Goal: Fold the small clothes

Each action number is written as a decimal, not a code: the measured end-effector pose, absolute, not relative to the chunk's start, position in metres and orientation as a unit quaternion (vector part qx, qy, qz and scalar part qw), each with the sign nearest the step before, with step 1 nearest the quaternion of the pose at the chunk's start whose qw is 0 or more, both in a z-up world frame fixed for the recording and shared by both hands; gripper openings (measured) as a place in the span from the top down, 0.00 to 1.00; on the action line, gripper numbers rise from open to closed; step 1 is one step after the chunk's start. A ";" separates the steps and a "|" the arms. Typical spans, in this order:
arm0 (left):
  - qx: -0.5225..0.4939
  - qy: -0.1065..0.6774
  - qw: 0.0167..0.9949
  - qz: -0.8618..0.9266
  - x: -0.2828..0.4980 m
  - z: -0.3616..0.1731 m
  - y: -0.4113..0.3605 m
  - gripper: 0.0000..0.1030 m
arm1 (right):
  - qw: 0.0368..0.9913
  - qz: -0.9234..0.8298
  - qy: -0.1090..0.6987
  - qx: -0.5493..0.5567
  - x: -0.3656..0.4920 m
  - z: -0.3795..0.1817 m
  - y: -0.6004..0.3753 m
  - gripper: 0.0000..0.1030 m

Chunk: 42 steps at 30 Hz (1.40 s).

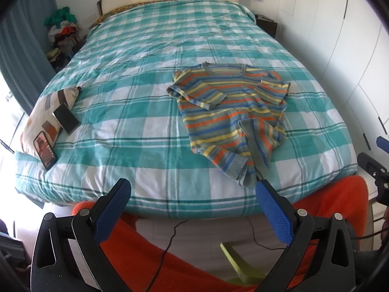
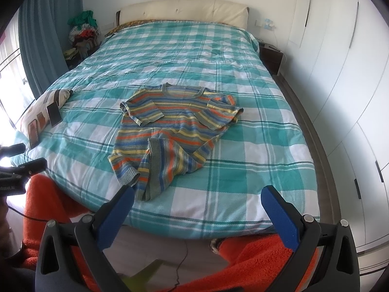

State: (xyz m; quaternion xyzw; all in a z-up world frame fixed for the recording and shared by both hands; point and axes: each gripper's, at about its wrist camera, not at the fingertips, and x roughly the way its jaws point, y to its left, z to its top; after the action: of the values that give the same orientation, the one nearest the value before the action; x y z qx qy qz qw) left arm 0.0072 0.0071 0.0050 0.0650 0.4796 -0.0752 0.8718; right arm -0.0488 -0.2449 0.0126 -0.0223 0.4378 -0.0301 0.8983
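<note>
Here the striped shirt (image 2: 173,131) lies flat on the checked bedspread (image 2: 243,160), collar toward the headboard (image 2: 184,12) and hem toward the foot of the bed, nearest the two tools. Both short sleeves are already turned in across the chest, and the lower right part of the shirt is rumpled and doubled over on itself, so the fold looks begun but untidy. The left gripper (image 1: 192,209) and the right gripper (image 2: 198,211) both hang off the foot edge just short of the shirt's hem, jaws spread wide and holding nothing, probably poised to take the hem corners. Well to the left of the shirt two phones (image 1: 66,119) rest on a patterned pillow (image 1: 36,119), out of the folding space, and beyond the shirt a clothes heap (image 1: 62,31) waits beside the bed
</note>
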 end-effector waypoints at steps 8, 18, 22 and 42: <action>0.065 0.480 0.871 -0.078 0.005 0.003 0.008 0.01 | 0.897 -0.031 0.440 -0.021 -0.049 0.010 -0.243 0.00; 0.065 0.485 0.869 -0.076 0.003 -0.001 0.009 0.01 | 0.897 -0.031 0.441 -0.021 -0.050 0.006 -0.242 0.00; 0.066 0.486 0.868 -0.075 0.003 -0.002 0.009 0.01 | 0.897 -0.031 0.440 -0.021 -0.050 0.007 -0.242 0.00; 0.068 0.486 0.868 -0.073 0.003 -0.003 0.009 0.01 | 0.897 -0.032 0.441 -0.018 -0.052 0.001 -0.243 0.00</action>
State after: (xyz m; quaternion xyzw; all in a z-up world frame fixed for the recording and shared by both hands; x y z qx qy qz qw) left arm 0.0034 0.0093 -0.0025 0.0682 0.4862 -0.0728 0.8681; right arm -0.0520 -0.2426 0.0008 -0.0181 0.4406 -0.0315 0.8969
